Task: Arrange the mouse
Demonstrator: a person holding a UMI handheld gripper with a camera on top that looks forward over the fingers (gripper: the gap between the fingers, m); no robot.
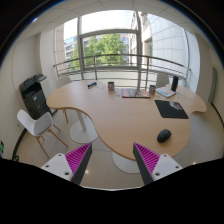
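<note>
Tongs (pixel 112 160) spread open, holding nothing. Mouse (pixel 164 135) well beyond them on the counter (pixel 100 110) (off toward the right finger), near mousepad (pixel 171 109).

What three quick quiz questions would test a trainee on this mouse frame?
1. True or false: the tool is shut on the mouse.
2. What does the mouse rest on: A) the mouse pad, B) the bare wooden table, C) the white chair?
3. Fill in: the fingers' pink pads stand ____, with nothing between them.

Key: 1 false, the mouse lies beyond the fingers near the table's edge. 2 B, short of the dark pad. 3 apart.
</note>
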